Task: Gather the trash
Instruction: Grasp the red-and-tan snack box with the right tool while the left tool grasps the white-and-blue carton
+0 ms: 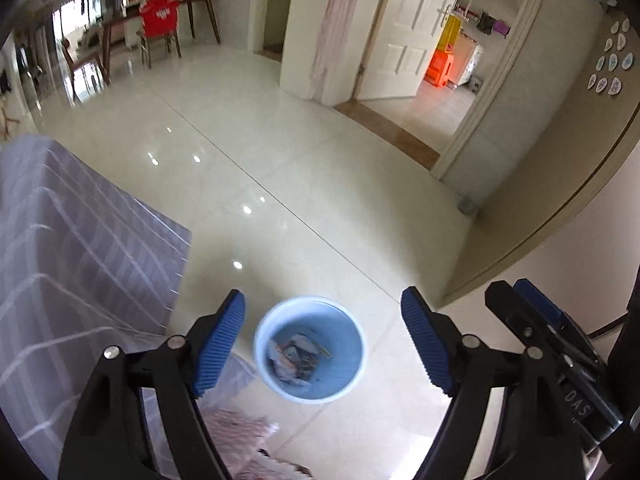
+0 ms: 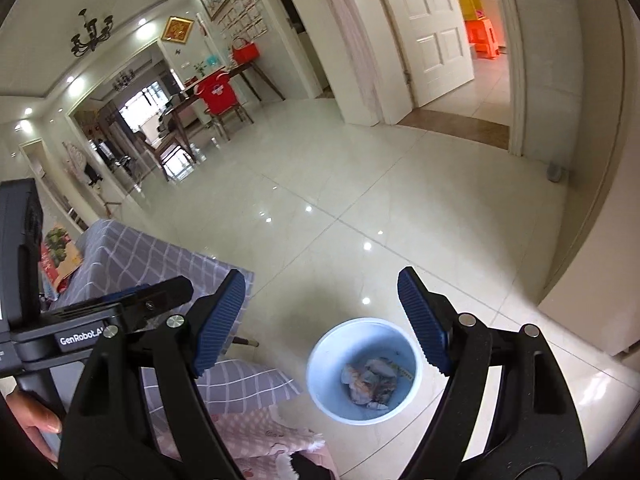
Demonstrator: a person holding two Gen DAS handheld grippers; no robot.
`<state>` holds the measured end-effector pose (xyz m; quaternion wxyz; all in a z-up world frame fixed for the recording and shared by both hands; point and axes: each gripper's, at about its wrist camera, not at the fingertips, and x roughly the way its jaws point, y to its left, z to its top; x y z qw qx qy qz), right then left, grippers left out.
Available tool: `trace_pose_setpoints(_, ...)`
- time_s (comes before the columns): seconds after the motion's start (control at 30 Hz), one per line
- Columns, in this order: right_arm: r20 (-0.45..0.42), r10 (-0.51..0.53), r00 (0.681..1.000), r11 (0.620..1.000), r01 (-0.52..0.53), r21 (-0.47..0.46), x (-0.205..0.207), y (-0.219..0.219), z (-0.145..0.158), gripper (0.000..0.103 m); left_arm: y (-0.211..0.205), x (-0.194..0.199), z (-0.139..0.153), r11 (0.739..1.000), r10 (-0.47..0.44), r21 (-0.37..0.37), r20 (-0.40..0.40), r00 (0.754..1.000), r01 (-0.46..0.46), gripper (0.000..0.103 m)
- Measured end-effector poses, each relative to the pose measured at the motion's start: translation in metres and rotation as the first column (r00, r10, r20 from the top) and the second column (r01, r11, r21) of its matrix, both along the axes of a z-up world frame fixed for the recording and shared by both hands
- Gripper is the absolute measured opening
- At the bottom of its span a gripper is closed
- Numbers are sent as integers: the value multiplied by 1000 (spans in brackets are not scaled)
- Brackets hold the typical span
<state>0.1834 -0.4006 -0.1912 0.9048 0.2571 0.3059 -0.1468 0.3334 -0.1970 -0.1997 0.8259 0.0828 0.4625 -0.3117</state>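
Observation:
A light blue waste bin (image 1: 310, 350) stands on the tiled floor with crumpled trash (image 1: 298, 358) at its bottom. My left gripper (image 1: 322, 340) is open and empty, high above the bin, which shows between its blue pads. In the right wrist view the bin (image 2: 364, 372) and its trash (image 2: 372, 382) lie below, between the fingers. My right gripper (image 2: 320, 320) is open and empty. The right gripper's body also shows at the right edge of the left wrist view (image 1: 540, 332).
A table with a grey checked cloth (image 1: 80, 248) stands left of the bin, also in the right wrist view (image 2: 132, 256). Pink cloth (image 2: 256, 428) lies below. Glossy tiled floor (image 1: 320, 184) stretches ahead to an open doorway (image 1: 432, 92) and a dining table with chairs (image 1: 156, 28).

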Motion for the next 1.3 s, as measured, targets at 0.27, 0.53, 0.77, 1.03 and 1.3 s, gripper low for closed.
trace_pose_setpoints(0.27,29,167,986,986,-165,-37,38,65,28,78,78,5,46,989,144,12,139,980,-147,79)
trace_pose_setpoints(0.53,41,386,922,918,-379,-121,101,170,63,78,207,32,86,928,368,-31,224,902,-371,79)
trace_pose_setpoints(0.77,-11,549,836,816,-539,-206,167,281,78,83,321,55,95,832,540,-22,261,800,-554,79)
trace_pose_setpoints(1.03,-116,625,772,733,-631,-254,242,376,69,84,389,81,96,781,600,8,270,753,-625,78)
trace_pose_setpoints(1.3,-178,641,746,698,-664,-268,295,408,59,84,397,105,94,785,601,-1,245,761,-619,78)
